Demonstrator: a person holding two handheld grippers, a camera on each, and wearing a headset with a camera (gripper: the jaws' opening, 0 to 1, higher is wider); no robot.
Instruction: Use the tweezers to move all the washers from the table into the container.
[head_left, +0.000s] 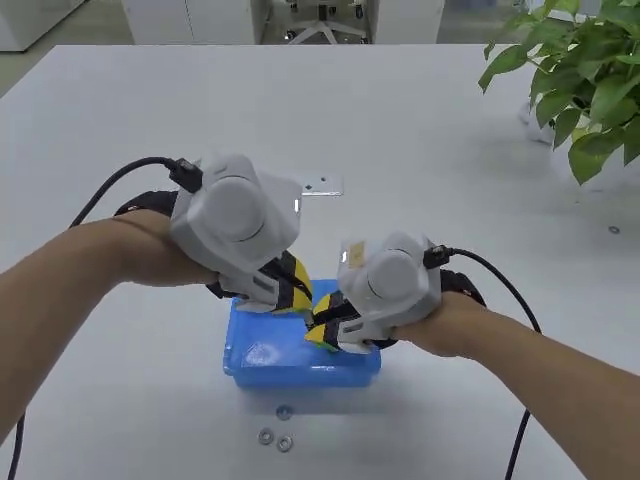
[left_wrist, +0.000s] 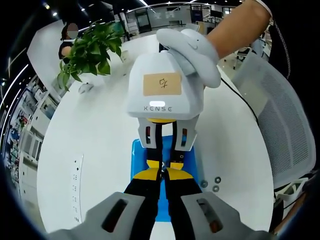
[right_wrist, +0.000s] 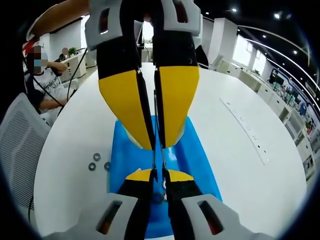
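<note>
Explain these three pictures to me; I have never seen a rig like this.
There is no robot here: a person holds a two-jaw gripper in each hand. The head view comes from a headset camera looking down. The other two views come from cameras riding on the left gripper and the right gripper, each looking along its own jaws at the other. On the white table sit a blue container, three washers beside it, and a plant. Both grippers are shut on thin tweezers over the container.
</note>
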